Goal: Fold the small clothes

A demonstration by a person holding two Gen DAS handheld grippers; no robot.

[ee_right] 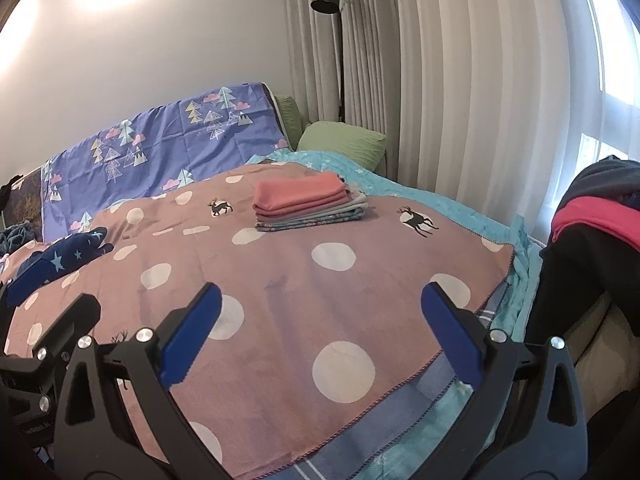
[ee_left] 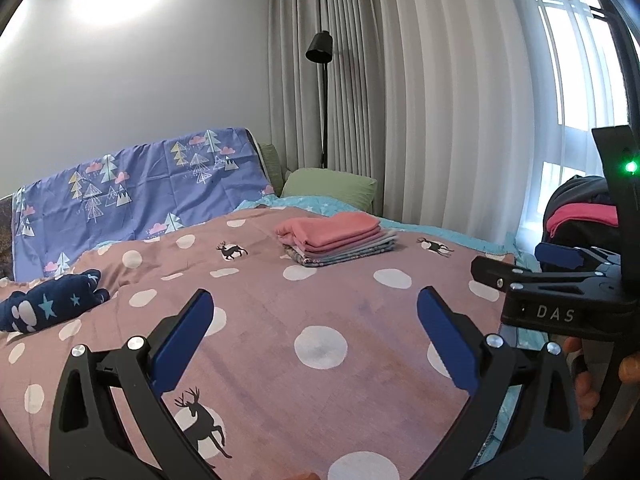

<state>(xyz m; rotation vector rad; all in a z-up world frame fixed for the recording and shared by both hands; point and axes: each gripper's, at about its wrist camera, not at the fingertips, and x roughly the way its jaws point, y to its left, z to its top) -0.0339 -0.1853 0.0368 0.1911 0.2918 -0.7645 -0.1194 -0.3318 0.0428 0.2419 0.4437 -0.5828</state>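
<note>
A stack of folded small clothes (ee_left: 338, 240), pink on top, lies far on the pink dotted bedspread (ee_left: 280, 320); it also shows in the right wrist view (ee_right: 308, 204). A dark blue star-print garment (ee_left: 48, 304) lies crumpled at the left, also seen in the right wrist view (ee_right: 68, 258). My left gripper (ee_left: 316, 308) is open and empty above the bedspread. My right gripper (ee_right: 320, 300) is open and empty above the spread's near right part (ee_right: 280, 300); it appears at the right of the left wrist view (ee_left: 560, 280).
A pile of dark and red clothes (ee_right: 600, 216) sits at the right beside the bed. A purple tree-print sheet (ee_left: 132, 192) covers the headboard. A green pillow (ee_left: 332, 186), a black floor lamp (ee_left: 320, 48) and curtains (ee_left: 420, 100) stand behind.
</note>
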